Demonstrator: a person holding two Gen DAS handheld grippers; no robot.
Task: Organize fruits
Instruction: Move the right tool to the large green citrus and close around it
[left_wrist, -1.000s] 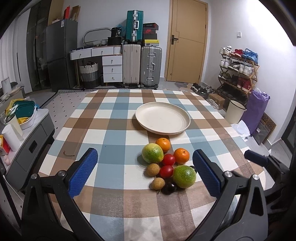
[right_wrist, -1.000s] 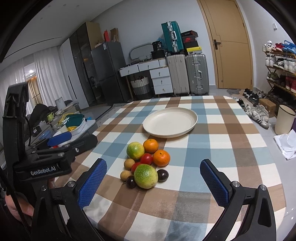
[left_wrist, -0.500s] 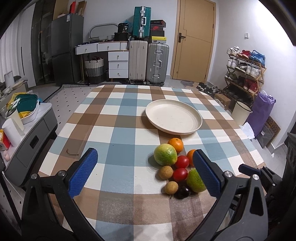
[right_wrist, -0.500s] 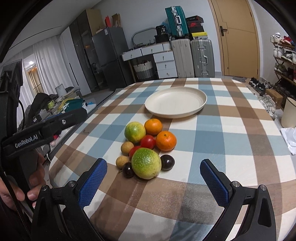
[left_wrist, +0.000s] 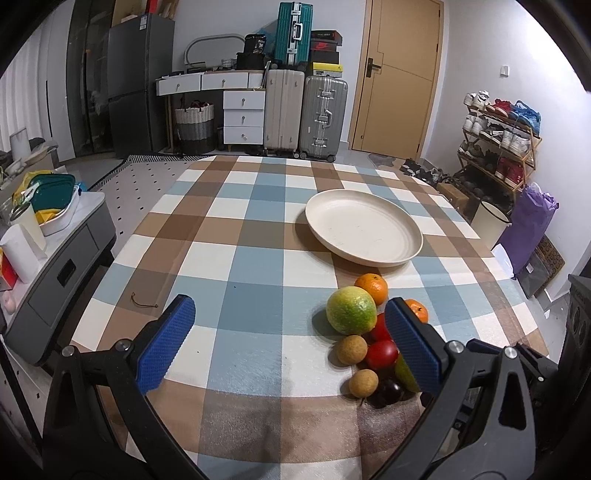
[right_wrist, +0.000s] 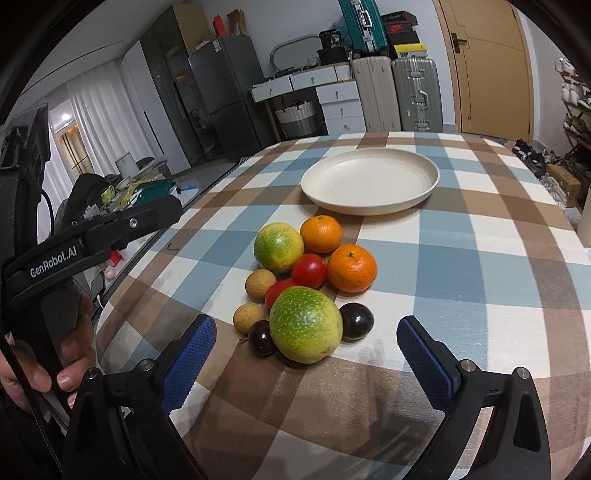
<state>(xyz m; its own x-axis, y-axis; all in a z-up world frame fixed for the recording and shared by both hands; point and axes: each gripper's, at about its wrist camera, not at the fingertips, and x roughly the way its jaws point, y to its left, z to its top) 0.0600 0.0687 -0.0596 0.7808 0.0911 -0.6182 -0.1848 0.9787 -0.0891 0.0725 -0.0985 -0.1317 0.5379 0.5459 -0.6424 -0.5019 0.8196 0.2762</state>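
Nothing was sorted yet: the cream plate (right_wrist: 369, 181) at upper centre lay bare, the fruit pile (right_wrist: 306, 280) sat mid-frame, the right gripper (right_wrist: 306, 354) was closing, gripping nothing, and the left gripper (left_wrist: 288, 339) gaped empty.

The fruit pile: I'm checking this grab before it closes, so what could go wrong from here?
The right gripper, its fingers closing with nothing yet between them, faces the near green fruit, which touches two dark plums and a tomato; a nudge may roll them. The round fruit could squirt from the flat fingers. The plate lies beyond the whole pile.
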